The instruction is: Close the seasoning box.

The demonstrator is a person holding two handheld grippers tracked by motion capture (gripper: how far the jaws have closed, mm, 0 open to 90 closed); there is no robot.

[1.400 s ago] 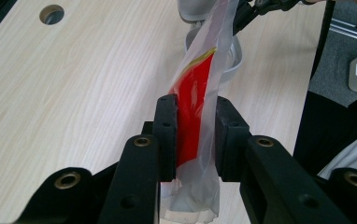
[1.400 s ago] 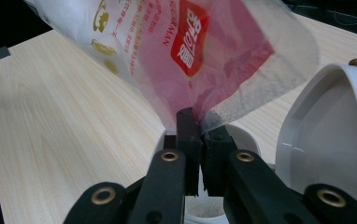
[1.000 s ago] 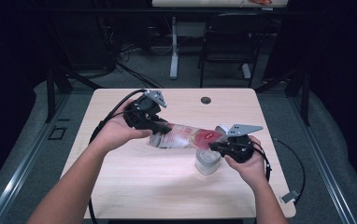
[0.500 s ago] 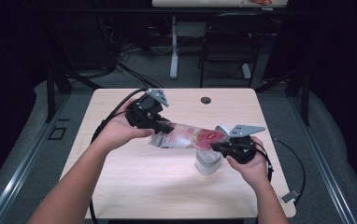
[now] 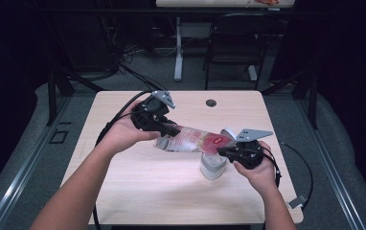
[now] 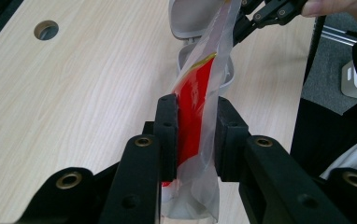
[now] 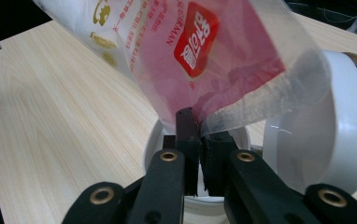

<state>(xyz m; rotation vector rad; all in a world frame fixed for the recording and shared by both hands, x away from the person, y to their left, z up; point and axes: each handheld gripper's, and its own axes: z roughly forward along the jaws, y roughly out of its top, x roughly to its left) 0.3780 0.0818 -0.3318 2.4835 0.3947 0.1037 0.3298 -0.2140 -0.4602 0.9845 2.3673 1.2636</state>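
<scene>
Clear bag (image 5: 193, 140) with red print, held up over the tabletop (image 5: 138, 187) between two grippers.

Left gripper (image 5: 158, 120) at the bag's left end, jaws partly open and pressed on the bag's sides. Right gripper (image 5: 229, 152) at the bag's right end, jaws almost fully closed and pinched on the thin clear edge. Under that end, on the right side of the tabletop, a small white container (image 5: 213, 166) with its lid flipped open. Small round hole (image 5: 211, 102) at the far edge of the tabletop.
</scene>
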